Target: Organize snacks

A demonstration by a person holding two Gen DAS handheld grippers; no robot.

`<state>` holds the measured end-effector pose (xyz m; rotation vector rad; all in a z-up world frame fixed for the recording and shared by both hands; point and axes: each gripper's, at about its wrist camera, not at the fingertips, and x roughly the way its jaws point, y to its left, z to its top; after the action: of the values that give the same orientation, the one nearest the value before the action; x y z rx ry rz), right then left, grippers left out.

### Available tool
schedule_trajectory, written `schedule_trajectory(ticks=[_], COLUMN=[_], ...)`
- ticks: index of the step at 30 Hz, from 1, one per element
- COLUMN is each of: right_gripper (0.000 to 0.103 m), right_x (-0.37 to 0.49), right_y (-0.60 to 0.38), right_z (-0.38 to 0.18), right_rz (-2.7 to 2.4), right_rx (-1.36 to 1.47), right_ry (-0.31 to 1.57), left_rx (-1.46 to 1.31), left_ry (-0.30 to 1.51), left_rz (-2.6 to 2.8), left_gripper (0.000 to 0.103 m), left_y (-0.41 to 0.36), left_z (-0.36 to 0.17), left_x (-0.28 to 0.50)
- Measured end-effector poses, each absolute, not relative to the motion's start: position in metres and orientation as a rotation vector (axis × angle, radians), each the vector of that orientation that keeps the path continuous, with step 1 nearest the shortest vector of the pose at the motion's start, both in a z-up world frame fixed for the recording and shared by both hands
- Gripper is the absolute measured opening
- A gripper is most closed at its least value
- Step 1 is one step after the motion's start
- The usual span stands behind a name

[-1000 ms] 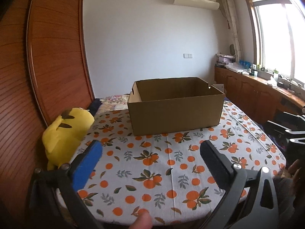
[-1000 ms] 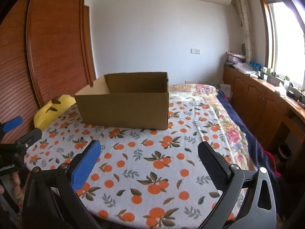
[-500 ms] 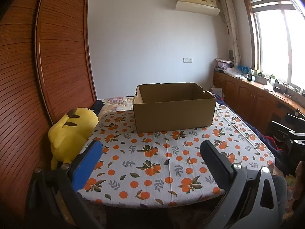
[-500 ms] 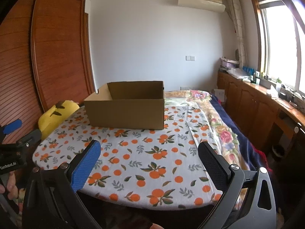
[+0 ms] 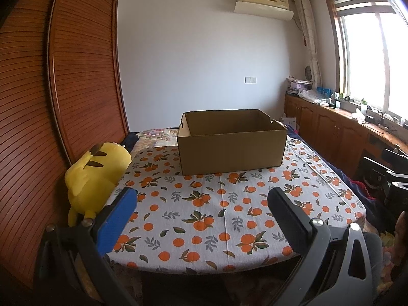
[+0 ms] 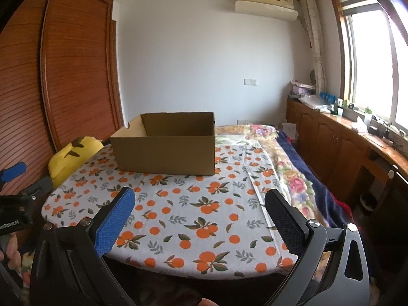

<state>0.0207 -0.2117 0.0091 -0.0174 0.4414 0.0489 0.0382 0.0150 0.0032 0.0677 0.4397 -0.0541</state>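
An open brown cardboard box (image 5: 230, 145) (image 6: 165, 148) stands on the far part of a table covered with an orange-print cloth (image 5: 204, 216) (image 6: 191, 211). No snacks show in either view; the box's floor is hidden by its walls. My left gripper (image 5: 201, 201) hangs open over the table's near edge, well short of the box, with nothing between its fingers. My right gripper (image 6: 199, 201) is also open and holds nothing, back from the near edge and to the right of the box. The left gripper's blue tip (image 6: 12, 172) shows at the far left of the right wrist view.
A yellow plush toy (image 5: 95, 176) (image 6: 68, 156) leans at the table's left edge against a slatted wooden wardrobe (image 5: 76, 76). A floral bedspread (image 6: 285, 173) lies to the right of the table. Wooden cabinets (image 5: 336, 132) with clutter run under the window.
Both grippers have pulled back and risen from the table, so the box looks smaller and the table's near edge has come into view. Both stay open.
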Motion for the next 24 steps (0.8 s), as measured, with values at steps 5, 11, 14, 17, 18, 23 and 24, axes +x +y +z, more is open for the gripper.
schedule_trajectory(ticks=[5, 11, 14, 17, 18, 23, 24], right_gripper=[0.103, 0.103, 0.103, 0.103, 0.103, 0.103, 0.103], right_x=[0.0211, 0.0204, 0.0206, 0.0205, 0.0205, 0.0207, 0.0201], right_y=[-0.2134, -0.2129, -0.2126, -0.2126, -0.2124, -0.2133, -0.2134], right_z=[0.0077, 0.0065, 0.0065, 0.0065, 0.0064, 0.0071, 0.0079], right_rz=[0.05, 0.054, 0.052, 0.05, 0.05, 0.059, 0.059], right_rx=[-0.016, -0.016, -0.018, -0.017, -0.017, -0.018, -0.019], right_ry=[0.447, 0.449, 0.448, 0.445, 0.444, 0.443, 0.441], left_rx=[0.066, 0.069, 0.069, 0.069, 0.069, 0.07, 0.07], left_ry=[0.434, 0.43, 0.426, 0.421, 0.421, 0.414, 0.411], left_rz=[-0.053, -0.058, -0.057, -0.056, -0.055, -0.054, -0.053], left_gripper=[0.103, 0.103, 0.103, 0.103, 0.103, 0.103, 0.103], left_y=[0.0152, 0.0154, 0.0156, 0.0152, 0.0149, 0.0149, 0.0148], left_z=[0.0041, 0.0051, 0.0057, 0.0062, 0.0065, 0.0071, 0.0074], left_x=[0.036, 0.0344, 0.0342, 0.0338, 0.0341, 0.0318, 0.0317])
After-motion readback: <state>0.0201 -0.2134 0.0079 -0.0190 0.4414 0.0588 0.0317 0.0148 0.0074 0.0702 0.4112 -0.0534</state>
